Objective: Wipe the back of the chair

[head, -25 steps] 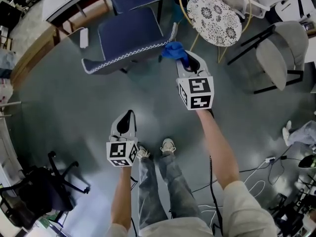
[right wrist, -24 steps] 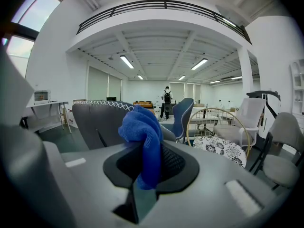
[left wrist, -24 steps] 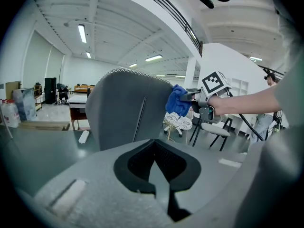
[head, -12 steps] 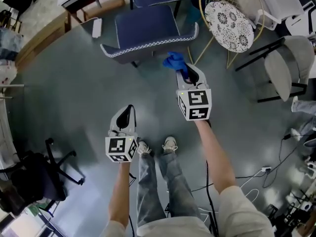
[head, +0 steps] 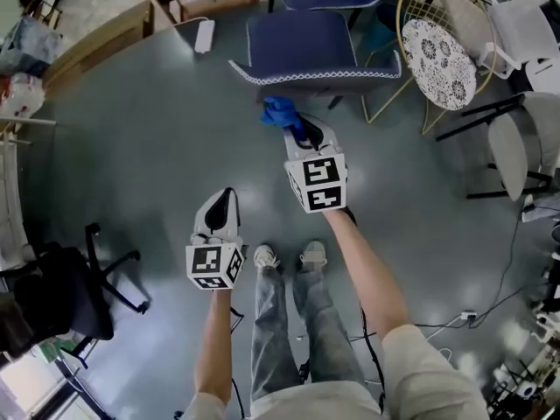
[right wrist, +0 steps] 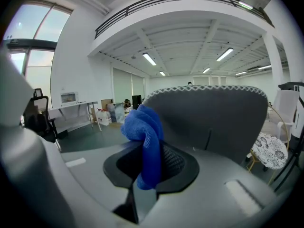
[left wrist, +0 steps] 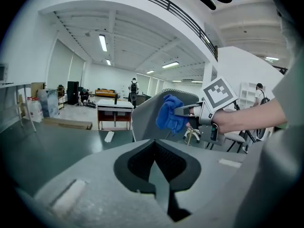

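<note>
The chair (head: 302, 38) has a blue seat, and its grey back (head: 317, 79) with a white stitched rim faces me. My right gripper (head: 298, 127) is shut on a bunched blue cloth (head: 280, 112), held just short of the back, toward its left half. In the right gripper view the cloth (right wrist: 145, 129) sticks up between the jaws in front of the grey chair back (right wrist: 213, 122). My left gripper (head: 225, 199) is lower and to the left, shut and empty. The left gripper view shows the cloth (left wrist: 170, 113), the right gripper (left wrist: 183, 110) and the chair back (left wrist: 145, 120).
A round patterned stool (head: 451, 51) on a gold wire frame stands right of the chair, and a grey chair (head: 516, 147) is farther right. A black office chair (head: 61, 296) is at lower left, a wooden bench (head: 96, 46) at upper left. Cables (head: 455, 322) lie on the floor.
The right gripper with the cloth has come away from the right end of the chair back and now sits lower, opposite its left half. The left gripper has hardly moved.
</note>
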Tool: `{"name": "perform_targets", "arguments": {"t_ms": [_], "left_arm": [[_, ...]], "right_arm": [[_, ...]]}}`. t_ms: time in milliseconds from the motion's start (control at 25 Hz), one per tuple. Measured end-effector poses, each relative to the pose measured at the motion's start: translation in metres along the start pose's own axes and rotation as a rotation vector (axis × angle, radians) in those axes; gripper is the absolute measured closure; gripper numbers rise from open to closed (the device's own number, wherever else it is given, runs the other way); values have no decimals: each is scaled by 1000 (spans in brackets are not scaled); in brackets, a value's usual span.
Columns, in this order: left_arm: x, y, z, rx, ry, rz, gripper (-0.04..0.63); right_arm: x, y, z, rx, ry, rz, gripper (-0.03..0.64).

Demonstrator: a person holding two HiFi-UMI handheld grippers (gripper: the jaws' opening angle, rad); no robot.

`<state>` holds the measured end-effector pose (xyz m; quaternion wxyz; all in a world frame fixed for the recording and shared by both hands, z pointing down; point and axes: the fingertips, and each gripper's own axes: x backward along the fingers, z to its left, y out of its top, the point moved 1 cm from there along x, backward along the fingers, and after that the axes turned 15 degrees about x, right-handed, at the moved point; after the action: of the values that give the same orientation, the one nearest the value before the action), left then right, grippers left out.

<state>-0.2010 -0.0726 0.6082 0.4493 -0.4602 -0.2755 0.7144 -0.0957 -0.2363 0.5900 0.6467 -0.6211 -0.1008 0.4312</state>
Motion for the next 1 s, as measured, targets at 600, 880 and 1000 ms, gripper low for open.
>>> {"name": "perform_targets", "arguments": {"t_ms": [600, 880, 1000], "left_arm": [[20, 5, 44, 20, 31, 0, 594], [2, 1, 20, 10, -7, 17, 594], [-5, -4, 9, 13, -22, 27, 594]], "right_arm": [[-56, 11, 28, -24, 28, 41, 549], [-41, 3, -7, -44, -13, 39, 549], [-31, -4, -26, -51, -34, 39, 549]]}}
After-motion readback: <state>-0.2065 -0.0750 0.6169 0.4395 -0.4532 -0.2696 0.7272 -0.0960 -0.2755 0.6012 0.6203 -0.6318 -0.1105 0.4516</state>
